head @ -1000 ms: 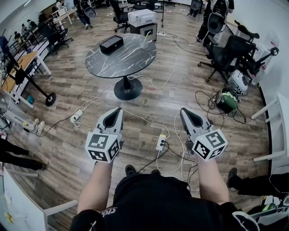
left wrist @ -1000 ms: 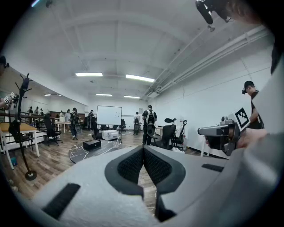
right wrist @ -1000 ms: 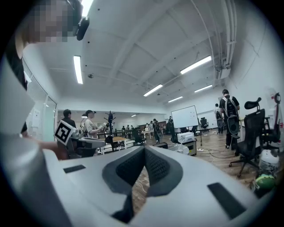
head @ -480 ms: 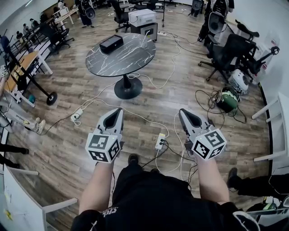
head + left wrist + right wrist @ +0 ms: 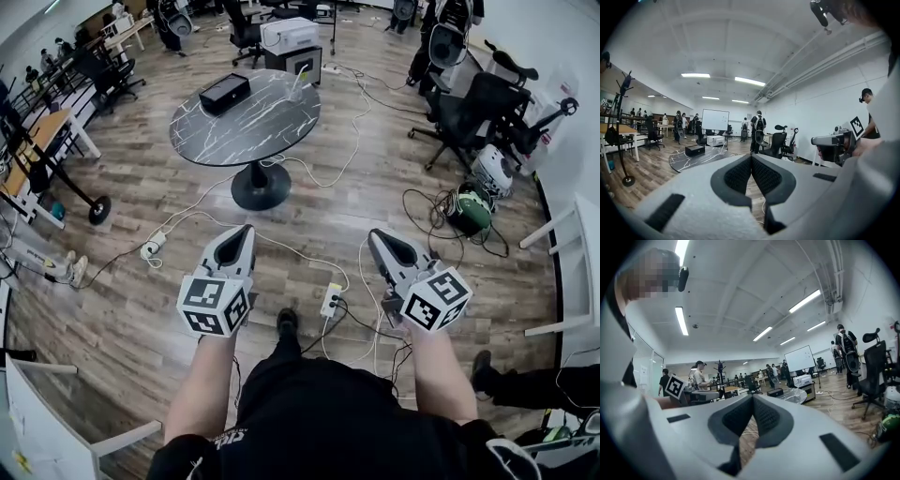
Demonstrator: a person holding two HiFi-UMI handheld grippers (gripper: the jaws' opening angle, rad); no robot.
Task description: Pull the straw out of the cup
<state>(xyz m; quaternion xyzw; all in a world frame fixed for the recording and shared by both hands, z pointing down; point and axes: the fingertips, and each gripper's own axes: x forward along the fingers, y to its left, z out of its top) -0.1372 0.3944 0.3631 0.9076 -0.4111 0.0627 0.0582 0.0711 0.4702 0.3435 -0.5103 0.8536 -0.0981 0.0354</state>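
Note:
A clear cup with a straw [image 5: 298, 87] stands at the far right edge of a round black marble table [image 5: 253, 127], beside a black box [image 5: 225, 92]. Both grippers are held out over the wooden floor, well short of the table. My left gripper [image 5: 247, 228] is shut with nothing between its pads, and it points toward the table [image 5: 691, 158]. My right gripper [image 5: 373, 233] is shut and empty too, with its jaw tips meeting [image 5: 753, 397]. The left gripper's tips [image 5: 751, 157] also meet.
A white power strip [image 5: 330, 300] and loose cables lie on the floor between me and the table. Office chairs [image 5: 469, 108] and a cable coil [image 5: 469, 208] stand at the right. A white printer box [image 5: 286, 36] sits behind the table. Desks line the left wall.
The person has stepped forward: a shoe now shows below the grippers, and the floor and power strip have slid down the picture. Both grippers stay shut.

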